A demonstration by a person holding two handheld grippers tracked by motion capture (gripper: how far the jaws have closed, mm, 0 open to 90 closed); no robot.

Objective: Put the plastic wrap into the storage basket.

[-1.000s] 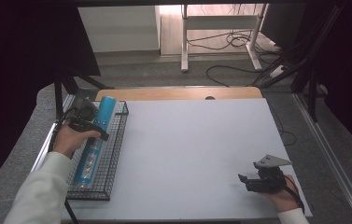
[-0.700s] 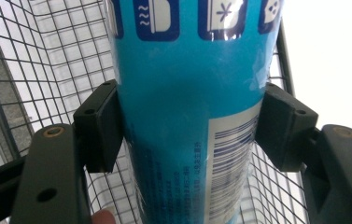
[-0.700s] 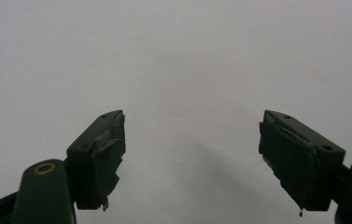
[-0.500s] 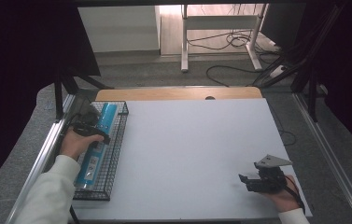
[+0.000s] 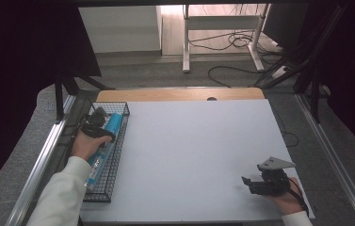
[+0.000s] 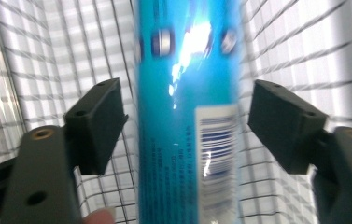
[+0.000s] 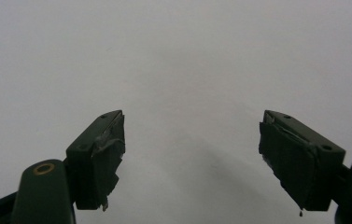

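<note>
A long blue tube (image 5: 114,123) with a white barcode label lies lengthwise in a black wire basket (image 5: 117,155) at the table's left edge. My left gripper (image 5: 95,125) hovers over the tube's far part. In the left gripper view the tube (image 6: 187,70) runs up between the two jaws of my left gripper (image 6: 187,119), which is open, with a gap on each side of the tube. My right gripper (image 5: 249,183) rests low at the near right of the white table (image 5: 189,141). It is open (image 7: 192,149) with nothing but bare tabletop between its jaws.
The basket's wire walls (image 6: 304,42) rise close on both sides of the tube. A wooden strip (image 5: 180,94) edges the table's far side. Metal rails (image 5: 43,160) run along the table's left and right. Cables lie on the floor beyond (image 5: 231,70).
The tube's far end has come back toward me and now sits lower inside the basket. My left hand has shifted slightly right over it. The right gripper has stayed put.
</note>
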